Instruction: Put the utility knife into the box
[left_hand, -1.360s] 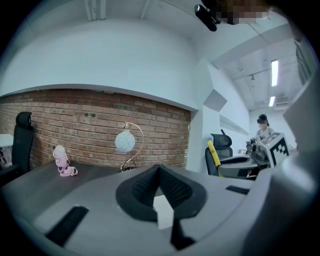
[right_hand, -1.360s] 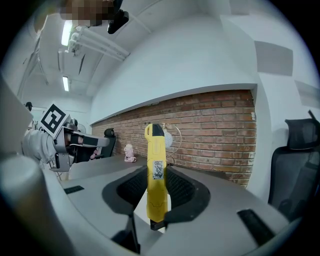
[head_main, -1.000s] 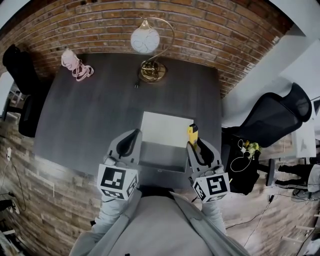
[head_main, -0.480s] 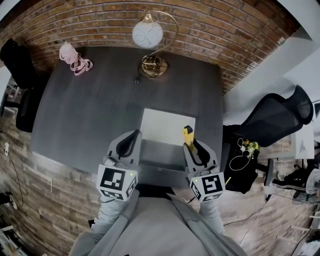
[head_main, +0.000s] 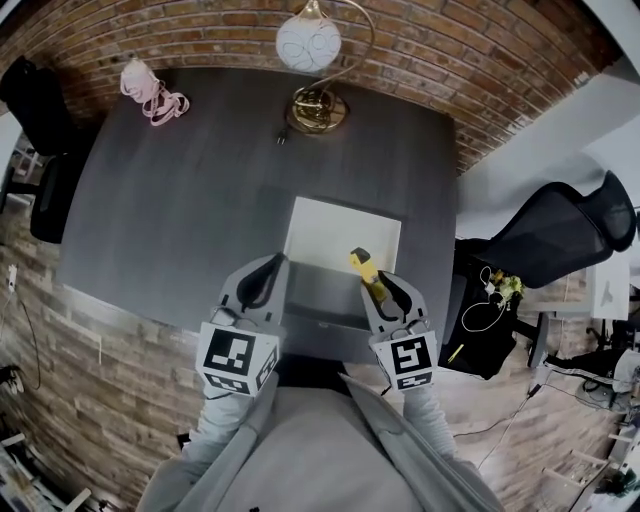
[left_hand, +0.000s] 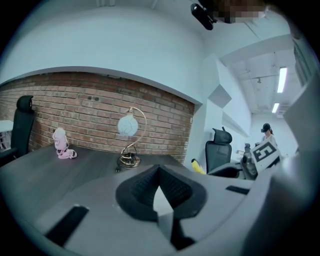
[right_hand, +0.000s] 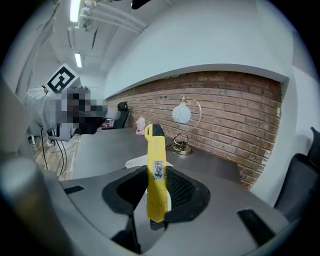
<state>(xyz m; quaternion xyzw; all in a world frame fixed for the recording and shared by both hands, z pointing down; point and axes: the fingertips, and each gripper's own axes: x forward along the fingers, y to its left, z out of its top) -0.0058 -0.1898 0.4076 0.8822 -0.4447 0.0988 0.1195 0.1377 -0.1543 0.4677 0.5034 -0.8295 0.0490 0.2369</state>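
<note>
Nearest, my right gripper (head_main: 380, 289) pinches the slim yellow plastic utility knife (head_main: 364, 270), held over the right side of the box (head_main: 330, 232). My left gripper (head_main: 263, 282) has its ribbed pads pressed together. Beyond, the square white box floor and the smooth dark table (head_main: 190, 190) lie open.

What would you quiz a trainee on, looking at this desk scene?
1. True or false: the right gripper is clamped on the yellow utility knife.
2. Fill in: the white box on the table is ___ (open or shut).
3. Where does the lamp stand?
A) at the table's far edge, by the brick wall
B) inside the box
C) in the right gripper

Key: 1 true; 2 open; 3 A.
</note>
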